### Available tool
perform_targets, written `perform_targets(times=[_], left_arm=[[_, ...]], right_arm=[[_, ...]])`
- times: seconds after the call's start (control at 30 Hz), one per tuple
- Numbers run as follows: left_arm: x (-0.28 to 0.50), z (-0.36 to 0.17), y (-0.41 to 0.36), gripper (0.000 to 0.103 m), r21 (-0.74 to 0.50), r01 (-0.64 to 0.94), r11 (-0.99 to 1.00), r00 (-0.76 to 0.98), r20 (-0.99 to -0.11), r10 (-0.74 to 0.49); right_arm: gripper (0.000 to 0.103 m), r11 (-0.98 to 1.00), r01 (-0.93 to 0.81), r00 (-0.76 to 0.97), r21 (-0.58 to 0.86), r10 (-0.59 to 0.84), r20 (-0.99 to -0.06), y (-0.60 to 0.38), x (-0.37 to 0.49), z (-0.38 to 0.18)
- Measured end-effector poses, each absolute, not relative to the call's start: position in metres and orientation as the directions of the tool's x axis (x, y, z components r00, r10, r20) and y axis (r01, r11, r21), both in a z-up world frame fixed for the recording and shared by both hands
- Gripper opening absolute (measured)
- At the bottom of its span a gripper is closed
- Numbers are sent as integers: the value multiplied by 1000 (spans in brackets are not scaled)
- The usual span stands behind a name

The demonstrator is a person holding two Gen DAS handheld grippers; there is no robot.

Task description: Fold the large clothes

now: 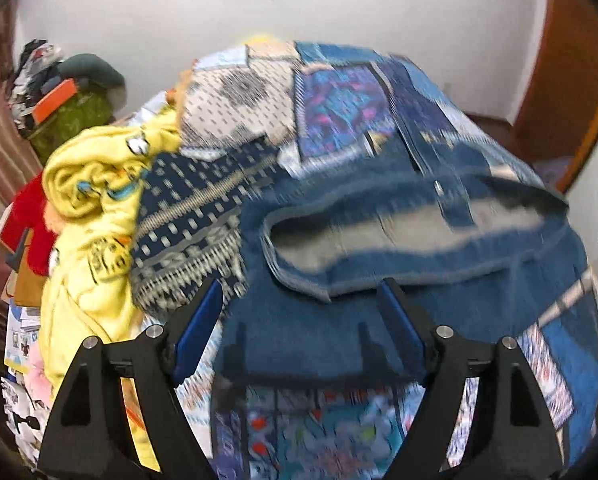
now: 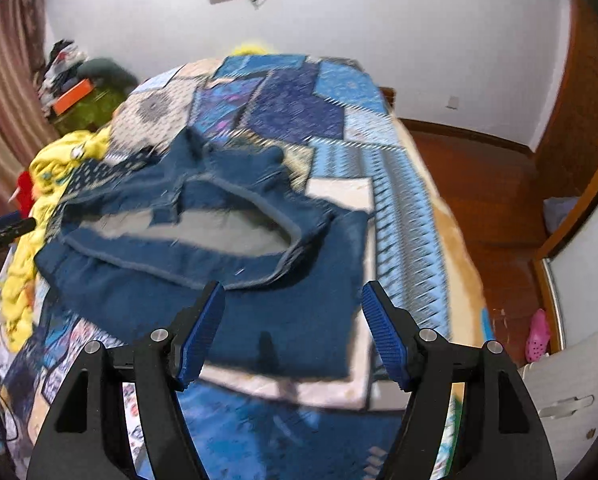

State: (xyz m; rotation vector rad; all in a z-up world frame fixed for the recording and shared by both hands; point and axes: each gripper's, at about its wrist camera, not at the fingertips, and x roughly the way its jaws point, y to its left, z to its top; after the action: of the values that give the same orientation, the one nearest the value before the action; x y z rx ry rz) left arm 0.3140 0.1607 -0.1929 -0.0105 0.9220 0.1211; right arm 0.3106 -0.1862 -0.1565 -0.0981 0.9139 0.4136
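We see a blue denim garment (image 1: 379,240) lying on the patchwork bedspread (image 1: 339,96), its waistband opening facing us with the pale grey inner lining showing. Both views are blurred, so we cannot make out seams, buttons or pockets with any certainty. Whether the piece is jeans or a skirt we cannot tell.

Left gripper (image 1: 301,304): jaws spread wide, nothing between them, hovering over the near edge of the denim. Its lower body is cut off by the frame bottom.

Right gripper (image 2: 293,304): likewise parted and holding nothing, above the denim's near right portion (image 2: 227,320). In this view the garment sits on the bed's near-left half, its far part partly folded and hard to read.

To the left of the denim we note a crumpled yellow garment (image 1: 95,184) with a print too smeared to identify, and something red (image 1: 31,220) partly hidden behind it. A cluttered heap (image 1: 59,92) by the far wall is indistinct. A pink shoe (image 2: 537,336) lies on the wooden floor (image 2: 479,184) at right.
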Motion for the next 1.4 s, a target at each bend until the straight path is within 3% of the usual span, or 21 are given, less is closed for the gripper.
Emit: perform_targets(times=[0.33, 0.4, 0.47, 0.53, 0.67, 0.9, 1.07, 1.2, 1.4], left_arm=[[319, -243, 136, 79, 82, -20, 996, 502, -861, 81], [327, -250, 139, 84, 68, -27, 997, 505, -860, 72], [334, -254, 142, 93, 70, -38, 997, 519, -851, 79], [343, -260, 147, 93, 77, -55, 996, 522, -847, 95], [365, -270, 155, 98, 61, -68, 996, 516, -852, 88], [416, -247, 173, 98, 132, -120, 984, 545, -820, 176], [437, -209, 189, 98, 104, -183, 978, 601, -775, 195], [432, -166, 205, 98, 23, -254, 967, 703, -682, 202], [421, -155, 215, 98, -12, -263, 965, 694, -698, 180]], right_arm=[[68, 890, -449, 434, 80, 296, -851, -145, 316, -199], [68, 891, -452, 429, 50, 266, -863, -137, 321, -211], [74, 890, -456, 468, -5, 235, -852, -129, 323, -214], [83, 897, -441, 491, -25, 217, -844, -127, 328, -217], [89, 899, -437, 454, 18, 238, -859, -122, 345, -228], [90, 869, -491, 449, -56, 198, -872, -98, 378, -227], [90, 939, -320, 582, -124, 92, -808, -106, 416, -199], [90, 975, -222, 621, 14, 153, -769, -129, 426, -168], [90, 953, -275, 579, 124, 268, -770, -130, 404, -153]])
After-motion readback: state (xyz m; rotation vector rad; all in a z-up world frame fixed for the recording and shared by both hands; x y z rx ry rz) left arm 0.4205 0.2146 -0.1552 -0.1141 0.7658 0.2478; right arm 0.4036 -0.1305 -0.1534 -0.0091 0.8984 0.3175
